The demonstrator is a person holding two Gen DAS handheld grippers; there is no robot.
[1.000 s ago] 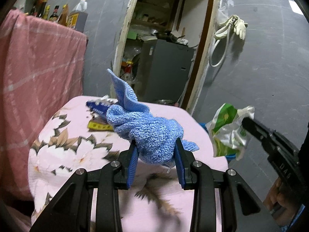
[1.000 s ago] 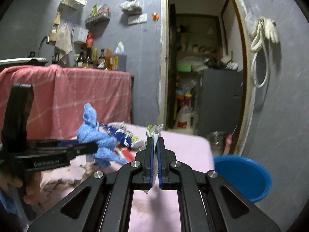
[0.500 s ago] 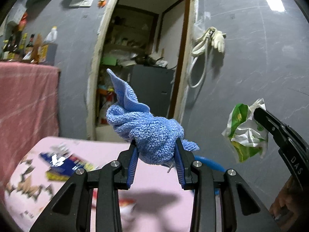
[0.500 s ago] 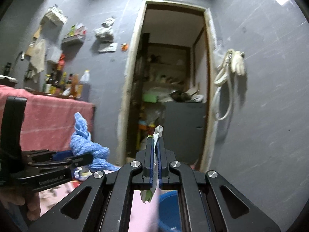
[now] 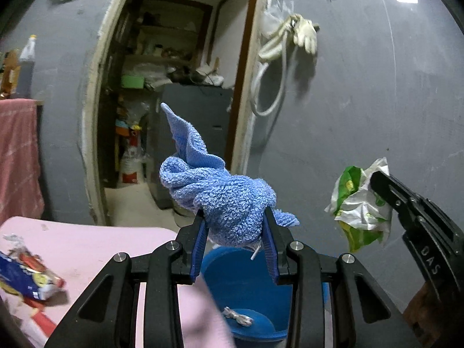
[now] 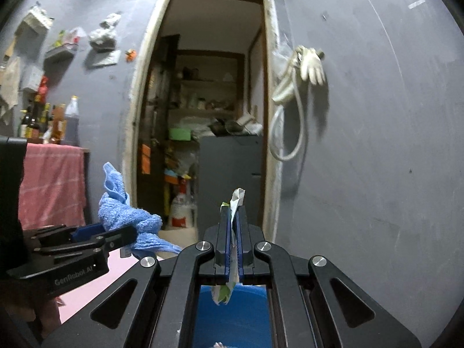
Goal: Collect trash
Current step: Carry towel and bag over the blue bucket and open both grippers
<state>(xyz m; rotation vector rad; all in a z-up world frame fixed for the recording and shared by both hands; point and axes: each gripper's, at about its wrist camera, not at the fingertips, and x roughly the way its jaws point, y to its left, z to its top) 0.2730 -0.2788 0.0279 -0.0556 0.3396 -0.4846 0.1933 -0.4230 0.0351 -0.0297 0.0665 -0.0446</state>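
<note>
My left gripper [image 5: 235, 217] is shut on a crumpled blue cloth [image 5: 220, 191] and holds it over the blue bucket [image 5: 246, 284]. The cloth also shows in the right wrist view [image 6: 121, 211]. My right gripper [image 6: 233, 223] is shut on a green and white plastic wrapper [image 6: 236, 200], also above the bucket [image 6: 232, 319]. In the left wrist view the wrapper [image 5: 359, 203] hangs from the right gripper [image 5: 380, 182] at the right. A small white scrap [image 5: 237, 317] lies inside the bucket.
A pink table [image 5: 87, 246] lies at lower left with a blue snack packet [image 5: 26, 278] on it. An open doorway [image 6: 208, 133] is ahead. A grey wall with hanging gloves and a hose [image 6: 301, 87] is at the right. A pink-draped counter with bottles [image 6: 55, 168] stands left.
Both grippers have swung right, off the pink table and over the blue bucket, each still holding its load. The table has slid to the lower left.
</note>
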